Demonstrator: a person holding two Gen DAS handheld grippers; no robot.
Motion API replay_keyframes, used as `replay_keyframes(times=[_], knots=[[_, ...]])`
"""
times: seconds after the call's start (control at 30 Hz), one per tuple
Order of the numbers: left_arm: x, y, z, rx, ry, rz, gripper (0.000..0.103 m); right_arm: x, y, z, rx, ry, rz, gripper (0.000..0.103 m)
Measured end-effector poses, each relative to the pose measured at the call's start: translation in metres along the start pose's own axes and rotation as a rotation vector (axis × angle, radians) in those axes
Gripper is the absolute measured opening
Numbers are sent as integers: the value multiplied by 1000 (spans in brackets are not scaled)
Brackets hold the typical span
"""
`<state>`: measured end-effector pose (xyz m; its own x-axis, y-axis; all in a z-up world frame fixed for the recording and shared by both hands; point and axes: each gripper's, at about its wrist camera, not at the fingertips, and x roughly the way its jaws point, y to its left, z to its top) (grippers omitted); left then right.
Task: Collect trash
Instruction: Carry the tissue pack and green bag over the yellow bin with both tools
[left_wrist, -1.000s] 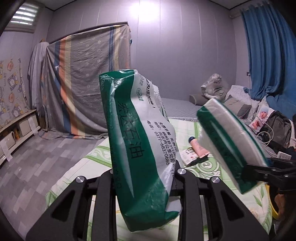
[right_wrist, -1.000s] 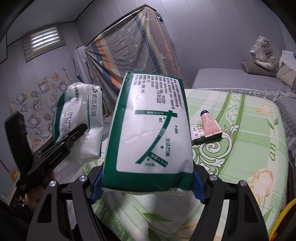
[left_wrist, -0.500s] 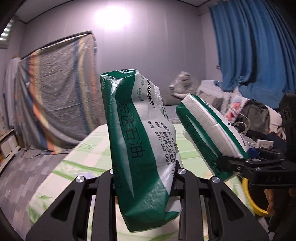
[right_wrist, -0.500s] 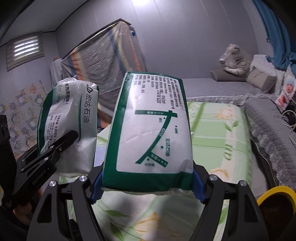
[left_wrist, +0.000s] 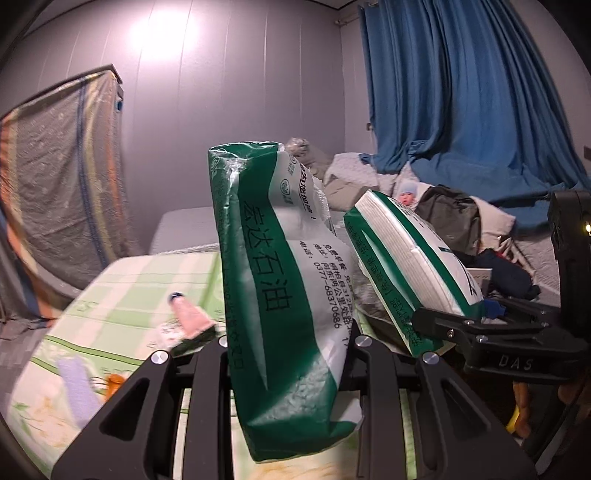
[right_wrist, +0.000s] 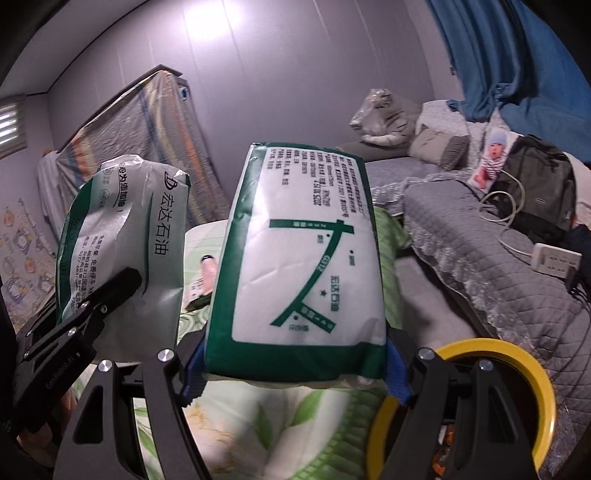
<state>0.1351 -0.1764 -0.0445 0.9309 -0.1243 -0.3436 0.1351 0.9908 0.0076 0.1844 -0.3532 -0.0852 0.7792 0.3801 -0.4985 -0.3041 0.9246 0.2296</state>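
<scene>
Two green-and-white tissue packs, one per claw. Crumpled pack (left_wrist: 284, 295) stands upright at centre of left wrist view, left claw (left_wrist: 288, 350) clamped narrow on its lower part; same pack shows at left of right wrist view (right_wrist: 125, 236). Fuller flat pack (right_wrist: 303, 266) sits centre of right wrist view, printed face up, right claw (right_wrist: 295, 373) closed wide on its near end, blue pads touching both sides. In left wrist view that pack (left_wrist: 406, 266) tilts at centre right, held up by the black claw body. Yellow-rimmed bin (right_wrist: 532, 384) at lower right of right view, just beside the claw. Green floral bed sheet (left_wrist: 122, 288) below both packs, w/ a pink tube (left_wrist: 192, 317) lying on a small box, blurred. Grey quilt (right_wrist: 480, 258), dark backpack (right_wrist: 535, 184) at right; blue curtain (left_wrist: 461, 92) upper right.
</scene>
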Motion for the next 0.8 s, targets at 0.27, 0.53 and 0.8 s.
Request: replay_keyframes(times=[0.27, 0.53, 0.8], knots=[[22, -46, -3, -29, 20, -101, 25, -19, -47, -17, 57, -6, -144, 72], [39, -79, -15, -19, 54, -150, 25, -32, -93, -37, 108, -1, -280, 72], [54, -105, -24, 15, 81, -189, 25, -34, -127, -62, 180, 31, -359, 72]])
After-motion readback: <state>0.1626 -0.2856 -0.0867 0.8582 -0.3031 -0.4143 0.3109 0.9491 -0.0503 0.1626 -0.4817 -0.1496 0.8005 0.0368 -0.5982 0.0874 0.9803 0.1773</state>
